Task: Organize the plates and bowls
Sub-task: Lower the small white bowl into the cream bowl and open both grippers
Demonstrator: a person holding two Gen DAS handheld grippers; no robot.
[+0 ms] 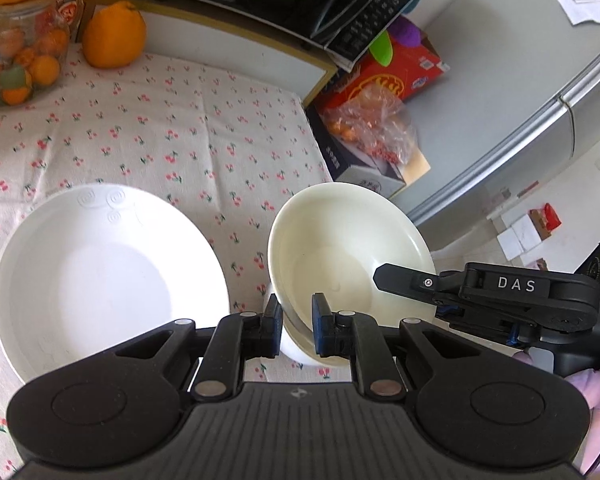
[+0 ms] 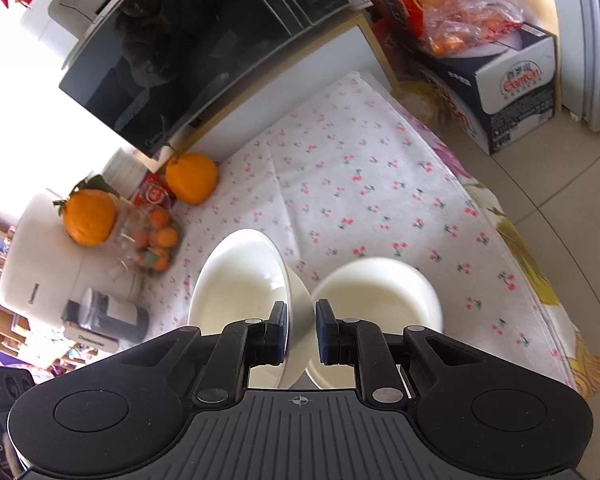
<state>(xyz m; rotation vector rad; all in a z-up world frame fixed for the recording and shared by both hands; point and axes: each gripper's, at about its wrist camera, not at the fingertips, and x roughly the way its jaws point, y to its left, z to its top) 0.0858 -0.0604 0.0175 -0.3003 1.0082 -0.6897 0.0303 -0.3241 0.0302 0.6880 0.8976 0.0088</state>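
Left gripper (image 1: 296, 320) clamps cream bowl (image 1: 352, 248) rim; right gripper (image 2: 302, 330) likewise.

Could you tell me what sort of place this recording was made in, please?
Most likely a home kitchen or dining corner: a microwave stands behind a table under a cherry-print cloth, with oranges beside it and a refrigerator nearby.

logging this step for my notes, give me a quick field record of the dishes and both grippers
surface: cherry-print tablecloth
white plate: flat on the tablecloth, untouched
left gripper: shut on cream bowl rim
right gripper: shut on tilted bowl rim
second bowl: right of tilted bowl, blurred
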